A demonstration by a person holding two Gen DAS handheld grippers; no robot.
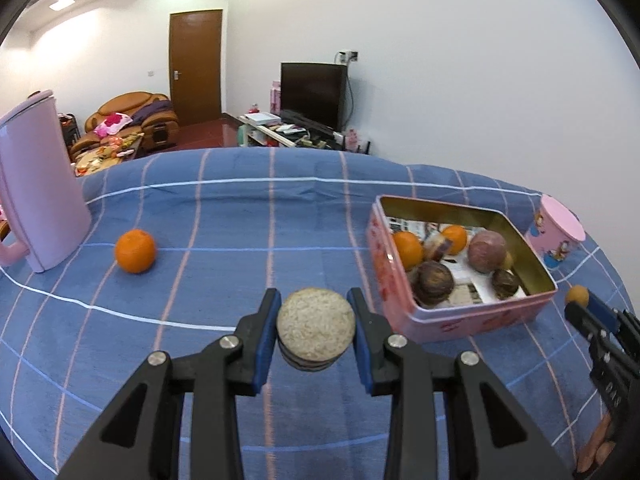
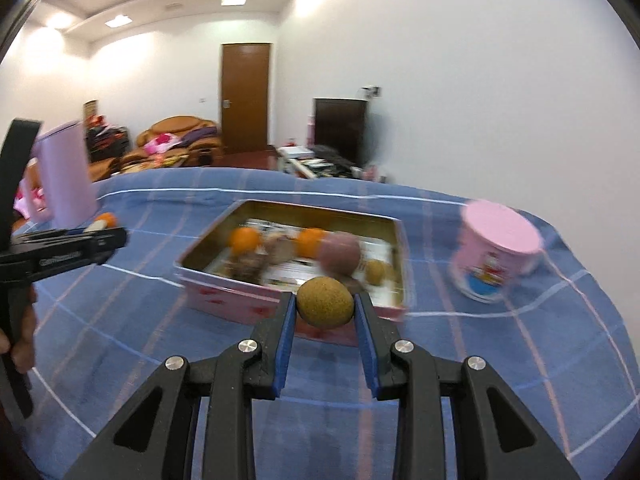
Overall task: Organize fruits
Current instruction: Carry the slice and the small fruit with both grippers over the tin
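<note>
- We hold the left gripper (image 1: 315, 326) with its blue-padded fingers (image 1: 266, 338) clamped on a round, flat, stacked piece (image 1: 316, 330): pale speckled beige top face, darker bands down its edge. What it is we cannot tell. It sits above the blue checked cloth of the surface (image 1: 224, 280), just left of the tin.
- We hold the right gripper (image 2: 325, 308) with its fingers (image 2: 285, 340) clamped on a small round fruit (image 2: 325, 301), tan-brown with a rough, dotted skin, at the near wall of the tin.
- The pink tin (image 1: 460, 316) is open, gold-lined inside, with printed paper on its bottom. In it: two oranges (image 1: 408, 250), a dull pinkish-red round fruit (image 1: 487, 251), two dark brown wrinkled fruits (image 1: 434, 282), and one small tan fruit at the far side. The right wrist view of the tin is motion-blurred.
- One loose orange (image 1: 135, 250) lies on the cloth, well left of the tin, near the pink jug (image 1: 40, 184).
- A pink printed cup (image 1: 556, 236) stands just right of the tin.
</note>
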